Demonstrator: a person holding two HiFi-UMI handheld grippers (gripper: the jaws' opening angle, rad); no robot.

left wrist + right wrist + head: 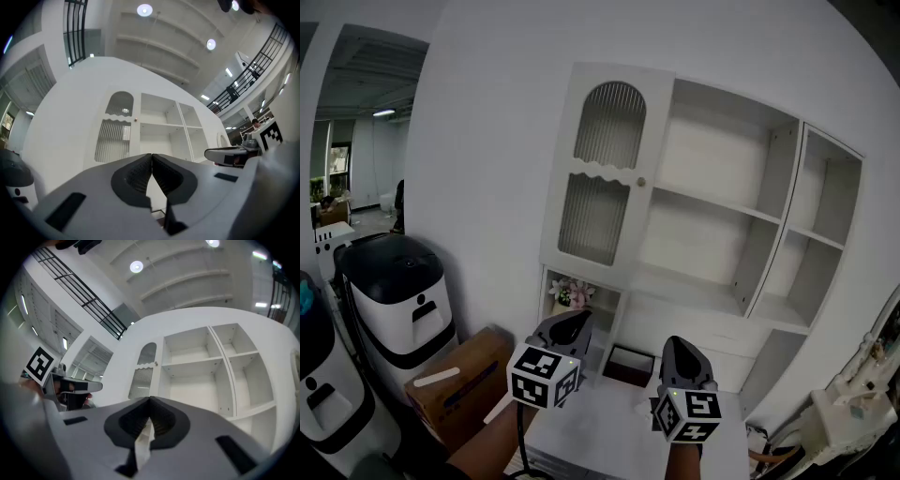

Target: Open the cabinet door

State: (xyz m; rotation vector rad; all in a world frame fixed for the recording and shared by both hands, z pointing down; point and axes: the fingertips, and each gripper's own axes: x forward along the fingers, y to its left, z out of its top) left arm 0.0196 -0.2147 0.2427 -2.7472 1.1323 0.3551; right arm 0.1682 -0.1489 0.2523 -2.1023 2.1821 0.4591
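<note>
A white cabinet stands against the wall, and its door (pixel 605 173) is closed. The door has ribbed glass panes, an arched top and a small round knob (pixel 640 182) on its right edge. Open shelves (pixel 722 225) fill the rest of the cabinet. Both grippers hover low in front of the cabinet, well short of the door. My left gripper (pixel 573 319) is shut and holds nothing; its jaws meet at the tips (pixel 151 157). My right gripper (pixel 679 345) is likewise shut and empty (pixel 150 402). The door (pixel 115 136) and knob (pixel 135 120) lie ahead in the left gripper view. They show small in the right gripper view, door (pixel 143 376) and knob (pixel 156 363).
A black-and-white appliance (pixel 398 291) and a cardboard box (pixel 459 375) stand on the floor at the left. A small bunch of flowers (pixel 572 292) sits in the cubby under the door. A low white surface (pixel 619 412) lies below the grippers. Cables and white parts (pixel 848 417) crowd the right.
</note>
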